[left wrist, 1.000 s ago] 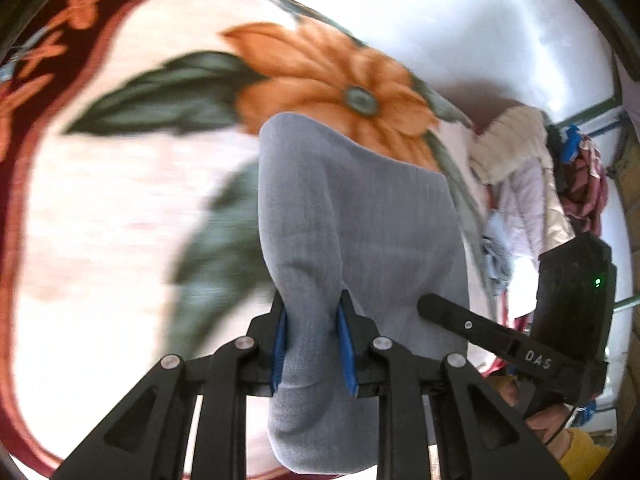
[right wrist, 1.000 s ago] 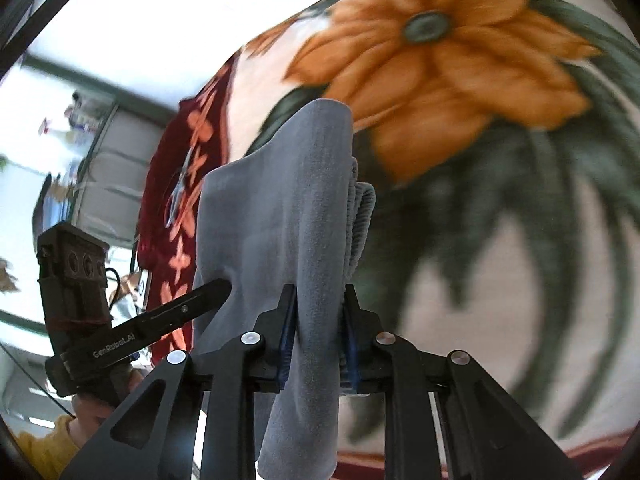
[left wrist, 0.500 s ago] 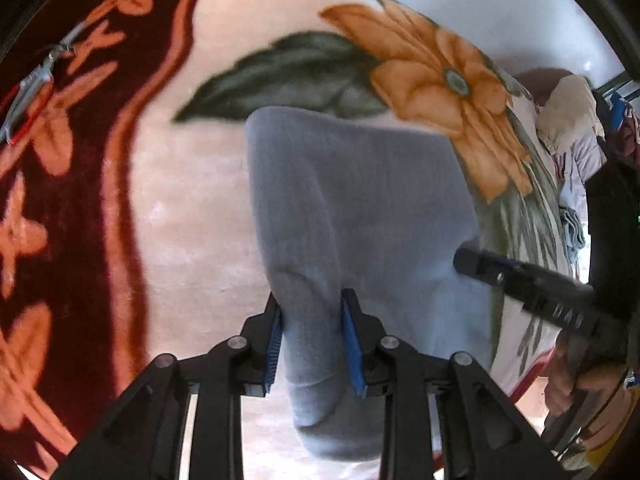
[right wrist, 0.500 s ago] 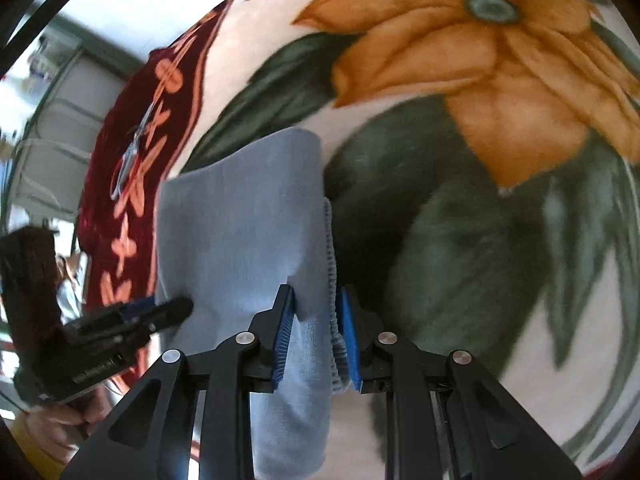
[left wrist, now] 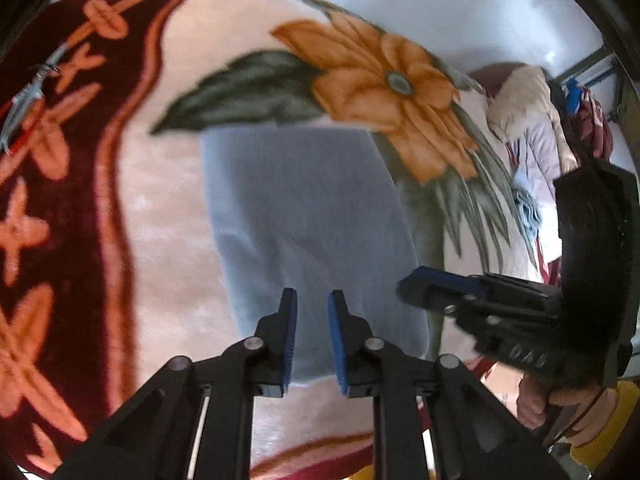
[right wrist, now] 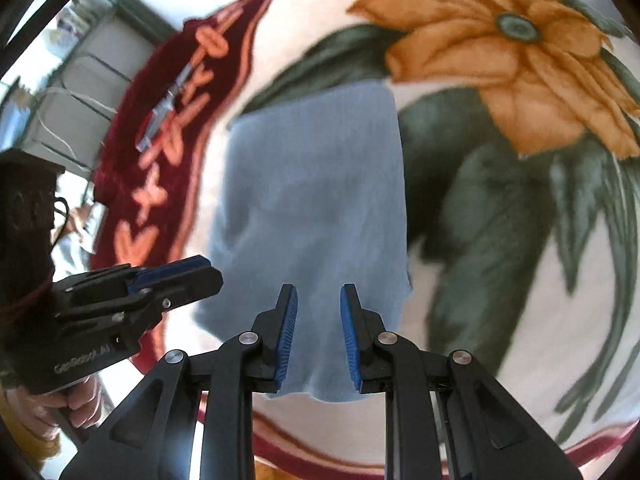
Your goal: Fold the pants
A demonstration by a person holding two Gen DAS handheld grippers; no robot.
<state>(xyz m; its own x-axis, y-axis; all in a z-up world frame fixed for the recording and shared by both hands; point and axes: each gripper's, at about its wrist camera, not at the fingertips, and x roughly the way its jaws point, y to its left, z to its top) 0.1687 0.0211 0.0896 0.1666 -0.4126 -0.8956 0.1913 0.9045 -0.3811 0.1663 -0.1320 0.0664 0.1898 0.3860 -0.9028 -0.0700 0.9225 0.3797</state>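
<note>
Pants laid flat near the orange flower, ready to be let go

Pants (left wrist: pixel 304 208), grey-blue and already doubled into a neat rectangle, lay spread on the blanket (left wrist: pixel 168 184). Their far edge sat just on the near side of the orange flower (left wrist: pixel 384 80), beside the dark green leaf that runs out from it. Both tools stood at the edge farthest from the flower.

The left gripper (left wrist: pixel 312 304) was closing, its blue pads a narrow gap apart with grey cloth showing between them. Whether the pads actually pressed on that cloth could not be told. The right gripper (right wrist: pixel 319 300) had its jaws slightly parted too, with cloth filling the gap, and it looked to be pinching the near edge of the pants.

The step in hand seemed to be setting the fold down and releasing it. To do that well, both sides wanted lowering together so the edge away from the flower landed straight. The jaws should then open fully before pulling back, or the top layer could drag and spoil the fold. A light press along the crease would help it hold.

No basket, box or drawer showed anywhere. Only a loose heap of clothes (left wrist: pixel 524 120) lay beyond the flower, off the blanket, and it sat in nothing visible
</note>
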